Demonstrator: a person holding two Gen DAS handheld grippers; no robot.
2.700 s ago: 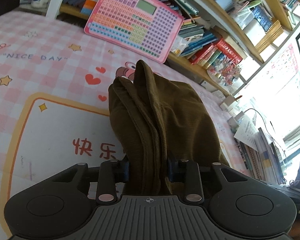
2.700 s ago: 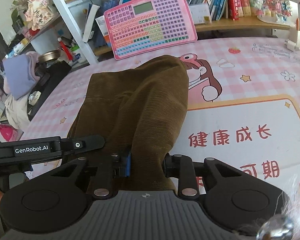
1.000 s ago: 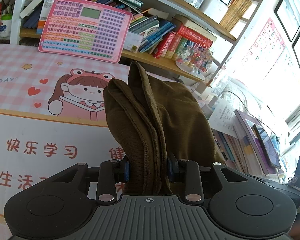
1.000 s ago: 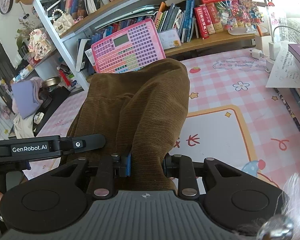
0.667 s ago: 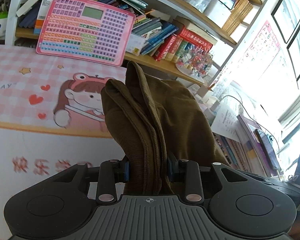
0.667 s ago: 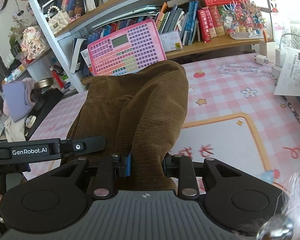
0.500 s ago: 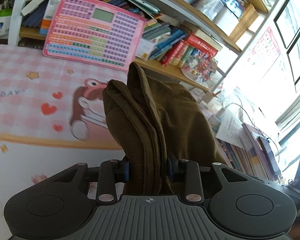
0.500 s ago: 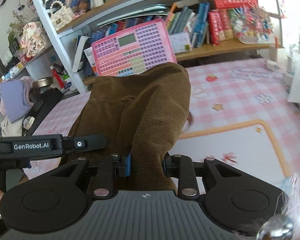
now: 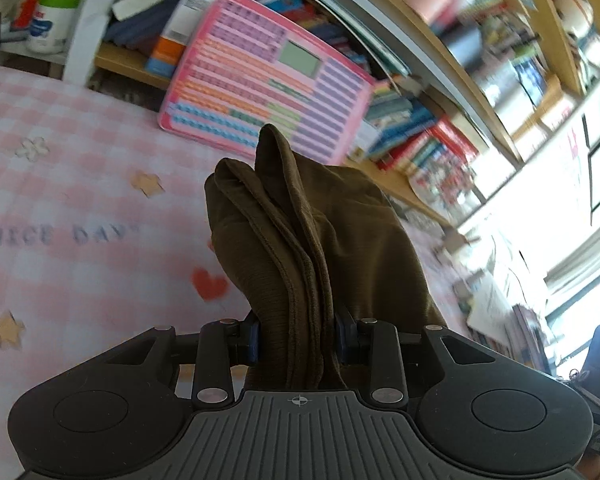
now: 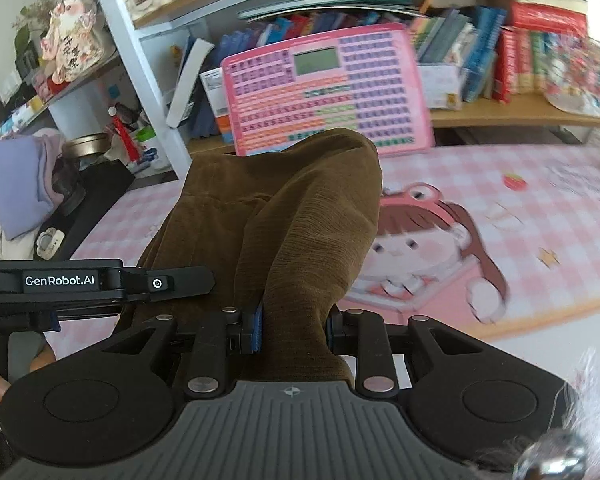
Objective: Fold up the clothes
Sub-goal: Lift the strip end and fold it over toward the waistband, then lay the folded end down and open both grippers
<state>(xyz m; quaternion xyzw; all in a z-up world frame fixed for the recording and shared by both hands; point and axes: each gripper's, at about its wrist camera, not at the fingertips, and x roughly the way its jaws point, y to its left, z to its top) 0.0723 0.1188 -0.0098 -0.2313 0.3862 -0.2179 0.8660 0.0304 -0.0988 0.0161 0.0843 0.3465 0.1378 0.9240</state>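
Brown corduroy garment (image 9: 300,248) bunched lengthwise, pointing toward the shelf; clamped in both left hand-held gripper (image 9: 296,338) and right hand-held gripper (image 10: 294,330)

The left gripper (image 9: 296,338) jaws clamp the bunched brown garment (image 9: 300,240) above the pink mat (image 9: 80,200).

A pink checked tablecloth (image 10: 500,184) fronts crowded wooden bookshelves (image 10: 500,112), with bright windows (image 9: 580,248) at right.

Pink keyboard toy (image 9: 266,80) against bookshelf (image 10: 500,110) — cartoon-girl mat (image 10: 500,208) below
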